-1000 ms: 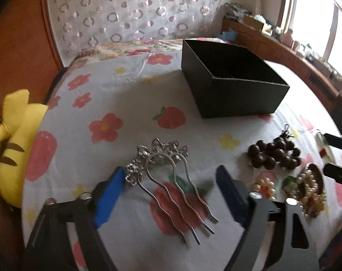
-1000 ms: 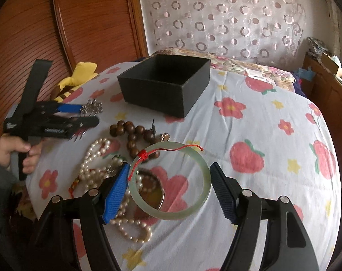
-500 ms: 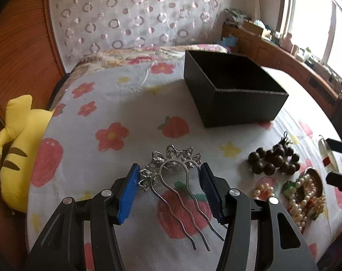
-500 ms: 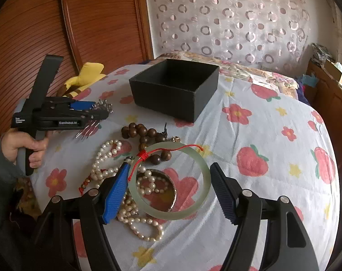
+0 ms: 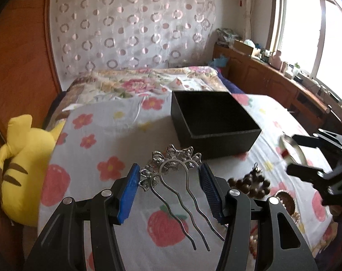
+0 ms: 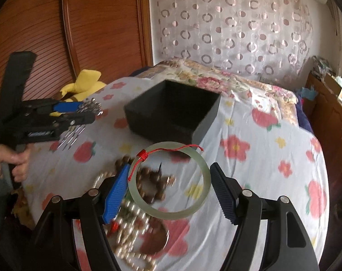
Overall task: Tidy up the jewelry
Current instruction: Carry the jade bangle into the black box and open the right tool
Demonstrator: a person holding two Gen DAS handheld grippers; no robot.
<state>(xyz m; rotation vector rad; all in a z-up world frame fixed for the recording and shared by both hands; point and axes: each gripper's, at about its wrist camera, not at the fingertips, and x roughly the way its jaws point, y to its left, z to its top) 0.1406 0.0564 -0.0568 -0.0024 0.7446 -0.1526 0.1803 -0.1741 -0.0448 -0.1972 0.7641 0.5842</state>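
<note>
My left gripper (image 5: 169, 171) is shut on a silver hair comb (image 5: 171, 158), its flower-decorated top between the pads and its wavy prongs hanging back toward the camera, clear of the bedspread. In the right wrist view that left gripper (image 6: 80, 113) and the comb (image 6: 89, 107) hang at the left, held by a hand. My right gripper (image 6: 169, 169) is shut on a pale green bangle (image 6: 171, 215) with a red thread, lifted above the bed. An open black box (image 5: 216, 140) stands just beyond both; it is also in the right wrist view (image 6: 162, 131).
Dark wooden beads (image 5: 250, 185) and a heap of pearls (image 6: 130, 225) lie on the strawberry-and-flower bedspread (image 5: 107, 135) below the grippers. A yellow plush toy (image 5: 24, 169) sits at the bed's left edge against a wooden headboard. A wooden cabinet runs along the right.
The left jaws closed on the hair comb and lifted it off the bedspread. The right gripper rose with the bangle, leaving the pearls and beads below.
</note>
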